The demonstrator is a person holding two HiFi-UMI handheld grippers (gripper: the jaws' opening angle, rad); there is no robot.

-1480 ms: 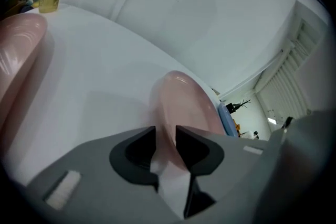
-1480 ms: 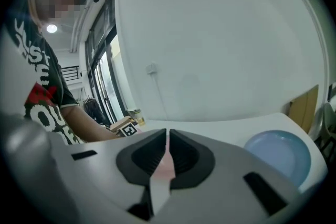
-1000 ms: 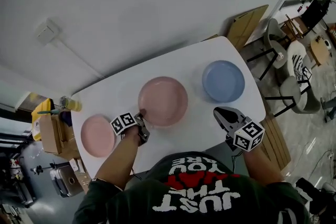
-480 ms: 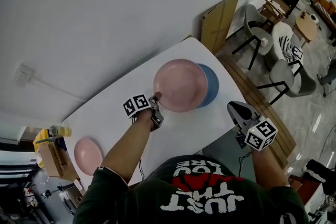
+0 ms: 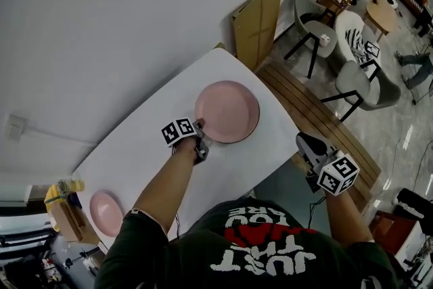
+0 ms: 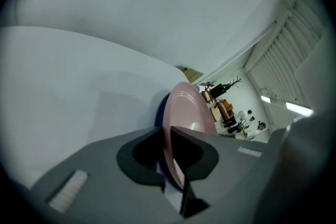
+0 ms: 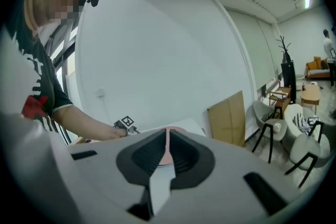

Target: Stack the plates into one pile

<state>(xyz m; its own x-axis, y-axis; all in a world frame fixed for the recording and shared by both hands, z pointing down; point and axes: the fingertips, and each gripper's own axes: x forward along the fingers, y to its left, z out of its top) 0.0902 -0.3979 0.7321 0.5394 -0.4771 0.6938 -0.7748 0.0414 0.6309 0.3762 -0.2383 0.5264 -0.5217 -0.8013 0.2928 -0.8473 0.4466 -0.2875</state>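
The left claw [image 5: 200,124] is clamped on the near-left rim of the pink plate [image 5: 226,112], and its jaws are just starting to part with the rim between them. In the left gripper view the rim fills the narrow gap between the jaw tips. That plate lies flat toward the right end of the white bench [image 5: 135,152], on top of a blue plate [image 6: 159,113]. Only a dark blue edge of the blue plate shows under the pink one's left side in the left gripper view, and the head view hardly shows it at all. A small plate [image 5: 106,212], also pink, sits alone at the bench's far left end, well apart from the other two. The right claw [image 5: 304,141] has its jaws together with only a thin slit between them and nothing held. It hangs off the bench's right edge, over a slatted board [image 5: 304,101] beside the bench, and points toward the pink plate, a sliver of which shows through the slit in the right gripper view. A cardboard sheet [image 5: 257,24] leans against the wall beyond the bench, and chairs [image 5: 308,27] stand to its right.
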